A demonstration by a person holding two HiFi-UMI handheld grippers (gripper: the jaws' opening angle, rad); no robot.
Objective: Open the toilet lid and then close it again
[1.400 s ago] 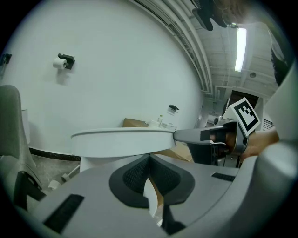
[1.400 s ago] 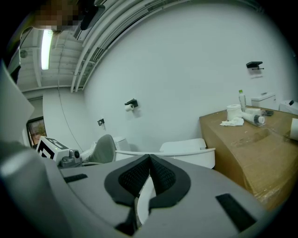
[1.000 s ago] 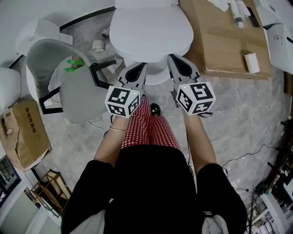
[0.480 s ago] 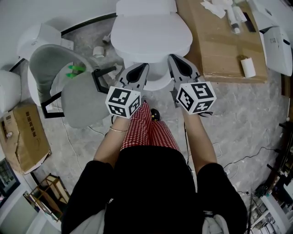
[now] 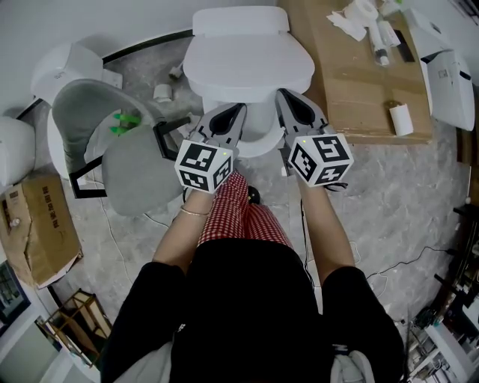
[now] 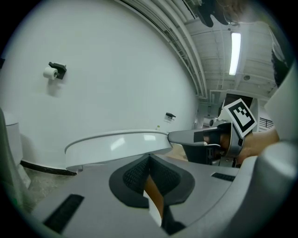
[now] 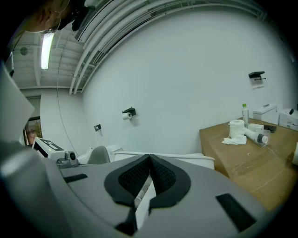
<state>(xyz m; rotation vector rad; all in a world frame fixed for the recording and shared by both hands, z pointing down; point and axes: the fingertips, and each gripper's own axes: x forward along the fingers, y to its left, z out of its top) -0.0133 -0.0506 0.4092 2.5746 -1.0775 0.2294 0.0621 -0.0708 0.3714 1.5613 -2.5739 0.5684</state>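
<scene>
While standing at the near end of the toilet, holding one gripper per hand, both aimed far-wards.

Lying flat & closed on the bowl at far centre: toilet lid (image 5: 248, 63), white, w/ cistern (image 5: 239, 19) just beyond.

Poised at its near rim, left of centre: left gripper (image 5: 230, 114), jaws pressed together, pads meeting at the tip, nothing between. In the left gripper view, tip sitting just under the lid's rounded edge; touching or not, can't tell.

Alongside, right of centre: right gripper (image 5: 290, 99), jaws likewise together & empty, tip also at the near rim. In the right gripper view, lid showing as a thin white band past the tip. Contact again unclear.

Kept apart from each other, w/ the bowl's front between.

Left of the toilet: grey chair (image 5: 131, 161), seat turned toward the bowl. Further left & nearer: cardboard box (image 5: 37, 224) on the floor.

Right of the toilet: brown board (image 5: 352, 75), carrying a paper roll (image 5: 402, 118) near its near edge & crumpled tissue (image 5: 348, 19) at the far end.

Below the grippers, near centre: red-check trousers (image 5: 239, 213) between the two forearms.
</scene>
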